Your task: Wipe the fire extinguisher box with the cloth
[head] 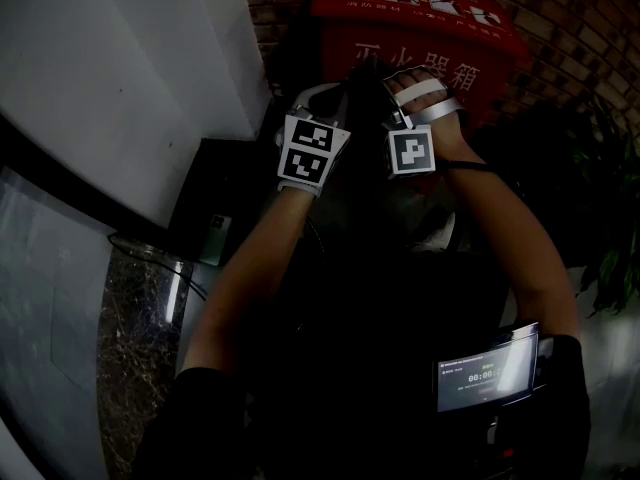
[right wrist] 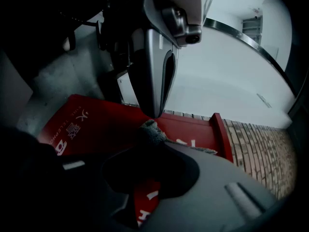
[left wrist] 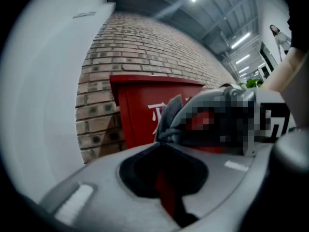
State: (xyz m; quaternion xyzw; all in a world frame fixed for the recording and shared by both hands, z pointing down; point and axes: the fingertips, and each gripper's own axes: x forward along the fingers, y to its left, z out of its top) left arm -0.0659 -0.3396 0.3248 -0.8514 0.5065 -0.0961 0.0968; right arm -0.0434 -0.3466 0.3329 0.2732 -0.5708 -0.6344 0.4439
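a dim scene is seen from above: two forearms are stretched forward towards a red fire extinguisher box (head: pixel 420 28) set against a brick wall (left wrist: pixel 145 47), with a white wall (head: pixel 130 88) on the left and a leafy plant (head: pixel 610 218) on the right. a small lit screen (head: pixel 487 373) is strapped to the right wrist. the left gripper (head: pixel 340 88) and the right gripper (head: pixel 388 80) are held close together just in front of the box's upper face. in the left gripper view the jaws are seen closed tip to tip, with a fold of grey cloth (left wrist: pixel 171 114) pinched there and rising towards the other tool. in the right gripper view the jaws are likewise closed on the cloth, its fuzzy edge bunched at their tips, and the left gripper's tips are seen coming down onto the same bunch. whether the cloth touches the box cannot be told. no wiped area can be made out on the red surface, so the wiping is judged hardly begun, with the lid and sides all left to do
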